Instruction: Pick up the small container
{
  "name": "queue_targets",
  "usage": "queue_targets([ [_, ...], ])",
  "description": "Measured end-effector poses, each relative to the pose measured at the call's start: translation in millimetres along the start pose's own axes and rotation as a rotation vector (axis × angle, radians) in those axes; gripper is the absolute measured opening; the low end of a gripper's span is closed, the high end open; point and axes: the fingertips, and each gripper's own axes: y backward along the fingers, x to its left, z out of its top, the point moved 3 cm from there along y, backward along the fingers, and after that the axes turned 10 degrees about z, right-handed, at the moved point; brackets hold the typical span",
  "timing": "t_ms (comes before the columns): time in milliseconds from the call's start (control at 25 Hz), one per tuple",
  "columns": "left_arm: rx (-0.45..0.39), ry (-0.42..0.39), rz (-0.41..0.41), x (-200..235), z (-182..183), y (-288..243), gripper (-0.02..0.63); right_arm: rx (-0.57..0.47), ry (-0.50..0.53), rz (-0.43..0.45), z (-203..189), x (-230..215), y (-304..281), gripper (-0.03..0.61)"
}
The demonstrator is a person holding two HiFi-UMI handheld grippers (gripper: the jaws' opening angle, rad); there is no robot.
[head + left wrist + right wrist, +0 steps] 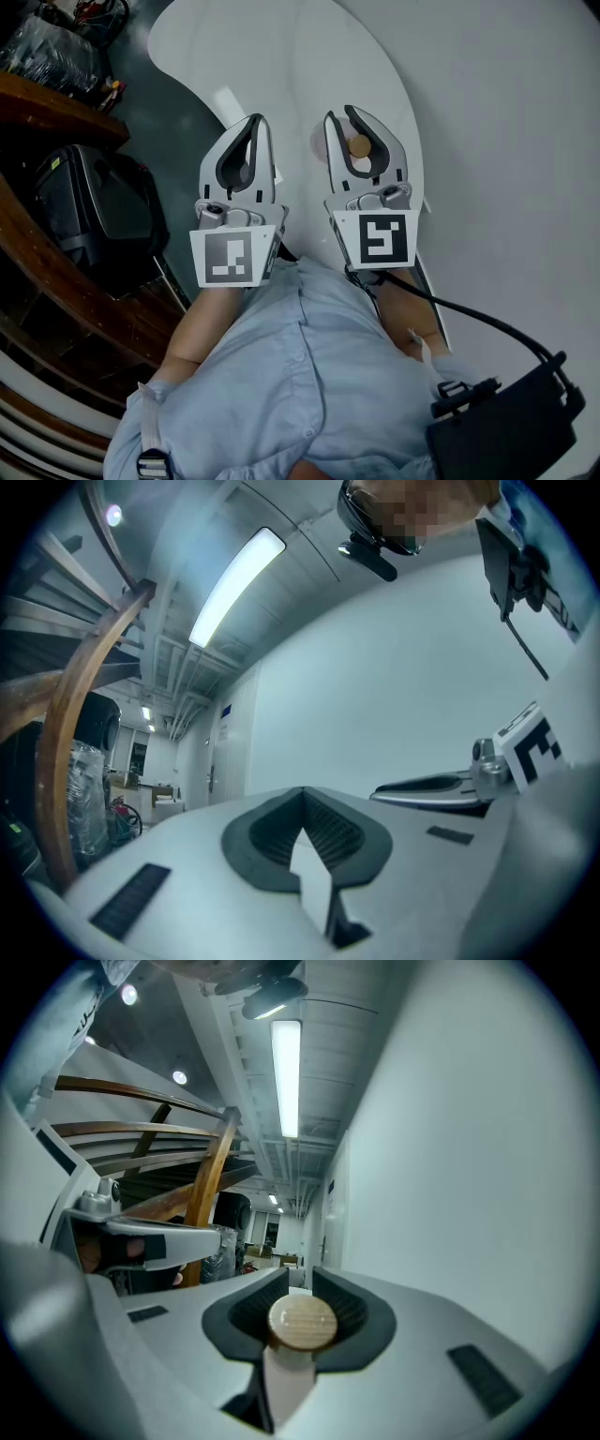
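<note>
Small container (358, 147): clamped between the pads of the right hand-held gripper (345, 127), held up in the air in front of the chest. In the head view, placed over the near edge of the white surface (281, 56). Topped with a round, pale wooden lid (303, 1323) facing the right gripper view's camera. Below the lid, a pale body wedged in the dark ribbed hollow of the jaws. From the head view, just a small tan disc inside that oval hollow. Jaws narrow here, pressed on the container from both sides.

Left hand-held gripper (255, 127): closed tip to tip, nothing in its hollow, only pale background showing through the slot behind the tips. Held just beside the right one, side by side and not touching, both pointing away from the body. At the rear of each, a marker cube (232, 258) facing up at the head camera.

Below the grippers, a light blue shirt (300, 375) and a bare forearm (192, 328). At lower right, a black box (511, 427), with a black cable (469, 314) running up to the right hand-held gripper. Left of the surface, a black bag (94, 211) on a dark floor, next to a curved wooden rail (56, 103). Overhead in the right gripper view, a long ceiling lamp (286, 1072) beside a plain pale wall (469, 1147).
</note>
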Motion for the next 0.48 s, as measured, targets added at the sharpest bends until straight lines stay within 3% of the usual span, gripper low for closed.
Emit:
queue_targets([
  [480,-0.03,-0.024,0.0,-7.9,4.4,0.3,-0.002,-0.019,-0.007,-0.004,-1.6,-3.9,5.9,0.075],
])
